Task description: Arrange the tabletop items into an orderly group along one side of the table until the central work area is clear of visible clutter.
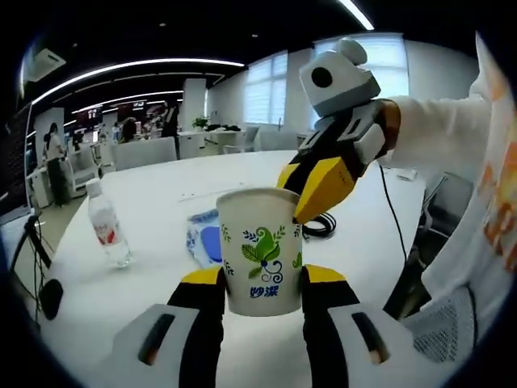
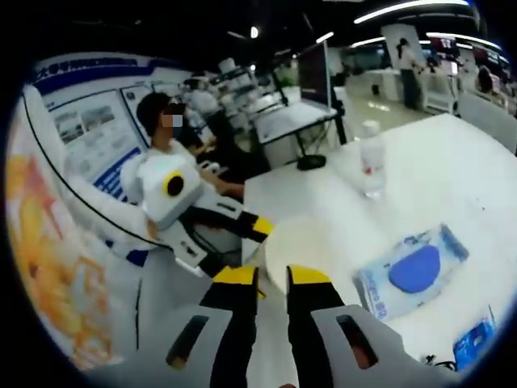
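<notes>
While upright on the worktop (image 1: 145,202), mouth up, long axis vertical, cup (image 1: 260,250) sits clamped between left claw (image 1: 262,283) jaws. Right claw (image 1: 319,194) dips into its rim from above, jaws nearly closed, grip on rim unclear. Bottle (image 1: 109,226) upright at left. Wipes pack (image 2: 412,271) flat behind cup, half hidden. Cup blurred in right gripper view.

I'm looking into an open-plan office, long ceiling light strips (image 1: 137,66) glowing, rows of desks with a monitor (image 2: 313,71), large windows (image 1: 266,87), people standing beyond the white table (image 1: 161,210)
</notes>
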